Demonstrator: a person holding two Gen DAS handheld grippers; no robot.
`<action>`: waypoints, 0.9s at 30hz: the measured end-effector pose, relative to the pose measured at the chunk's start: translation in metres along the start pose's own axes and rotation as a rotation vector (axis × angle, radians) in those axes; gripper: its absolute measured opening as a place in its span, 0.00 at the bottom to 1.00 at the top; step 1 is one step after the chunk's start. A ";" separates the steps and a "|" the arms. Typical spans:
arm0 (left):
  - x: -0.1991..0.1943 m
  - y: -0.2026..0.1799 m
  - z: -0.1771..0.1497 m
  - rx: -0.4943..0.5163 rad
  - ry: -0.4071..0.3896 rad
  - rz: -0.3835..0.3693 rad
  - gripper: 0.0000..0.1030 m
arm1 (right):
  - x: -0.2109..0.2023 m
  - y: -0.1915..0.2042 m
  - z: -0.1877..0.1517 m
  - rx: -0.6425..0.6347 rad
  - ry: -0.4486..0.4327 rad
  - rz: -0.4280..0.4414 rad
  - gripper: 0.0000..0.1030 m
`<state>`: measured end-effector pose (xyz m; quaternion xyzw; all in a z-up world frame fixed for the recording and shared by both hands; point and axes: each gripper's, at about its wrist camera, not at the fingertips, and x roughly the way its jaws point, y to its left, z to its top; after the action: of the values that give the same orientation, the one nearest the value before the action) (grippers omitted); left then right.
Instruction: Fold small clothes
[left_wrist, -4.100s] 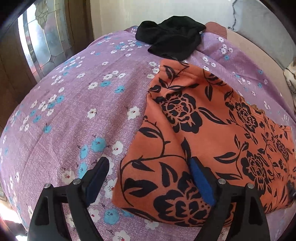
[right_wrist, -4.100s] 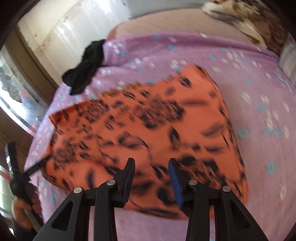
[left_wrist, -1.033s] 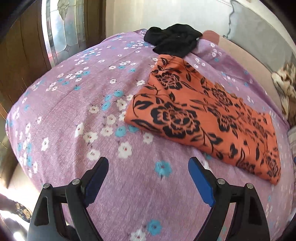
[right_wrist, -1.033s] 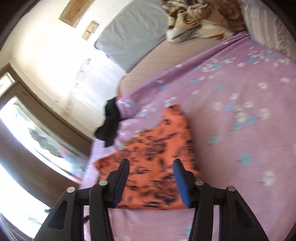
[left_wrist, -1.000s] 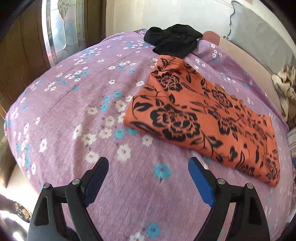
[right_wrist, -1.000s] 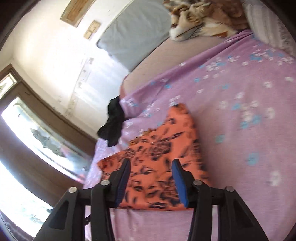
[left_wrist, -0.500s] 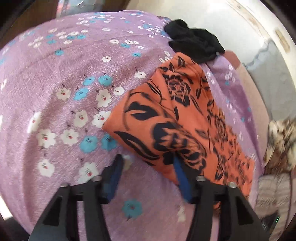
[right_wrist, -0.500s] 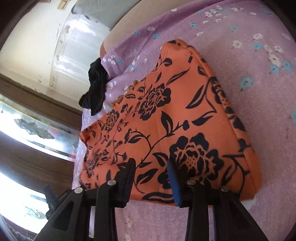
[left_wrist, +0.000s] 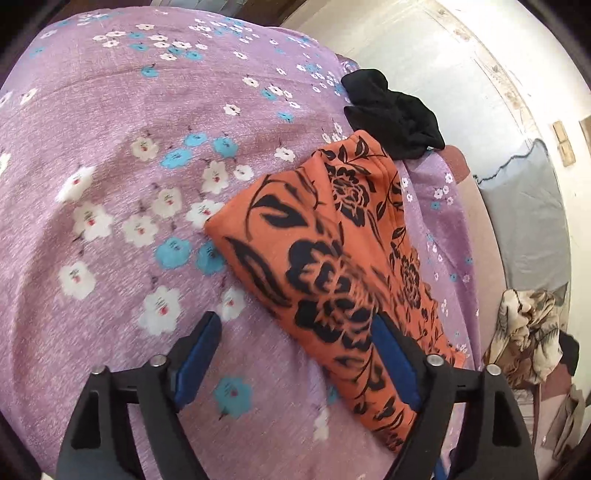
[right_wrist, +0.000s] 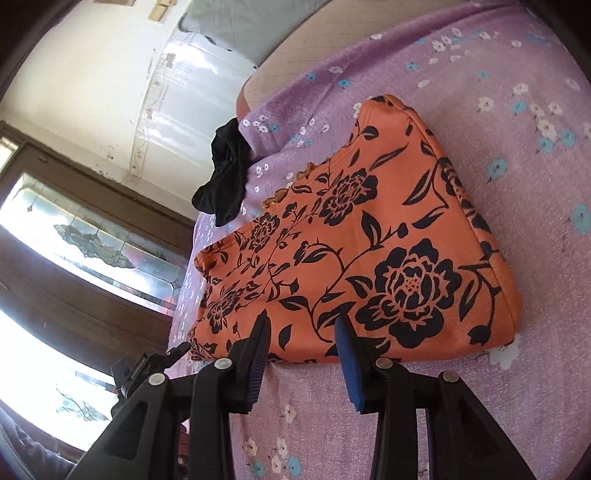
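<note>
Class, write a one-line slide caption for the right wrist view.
Open right gripper at the near edge of the folded orange floral garment on a purple bedspread.

Bright daylight via blown-out window (right_wrist: 48, 387); wall (right_wrist: 177, 110) glare; fisheye edge warp, dark corners; orange cloth (left_wrist: 332, 280) motion-blurred in left wrist view

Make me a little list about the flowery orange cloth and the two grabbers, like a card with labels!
main cloth: orange garment with black flowers, folded, lying flat
surface: purple floral bedsheet
other cloth: black garment, bunched near the bed's far edge, beside the orange one
left gripper: open, one finger over the orange garment's edge, the other over the sheet
right gripper: open, fingers at the garment's near edge, not pinching it
fold stage: already folded at least once
</note>
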<state>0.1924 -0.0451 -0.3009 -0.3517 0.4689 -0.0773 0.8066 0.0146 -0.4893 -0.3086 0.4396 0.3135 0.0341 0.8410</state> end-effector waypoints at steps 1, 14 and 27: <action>0.004 -0.002 0.003 -0.009 0.005 -0.009 0.88 | 0.000 -0.001 0.000 -0.002 0.002 -0.006 0.38; 0.030 -0.026 0.019 0.085 -0.062 0.058 0.24 | 0.001 -0.005 0.008 0.020 -0.046 -0.027 0.38; -0.020 -0.210 -0.080 0.858 -0.228 0.022 0.18 | -0.037 -0.032 0.031 0.150 -0.223 0.011 0.38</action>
<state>0.1599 -0.2310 -0.1773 0.0139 0.3062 -0.2170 0.9268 -0.0044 -0.5434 -0.3020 0.5041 0.2175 -0.0341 0.8351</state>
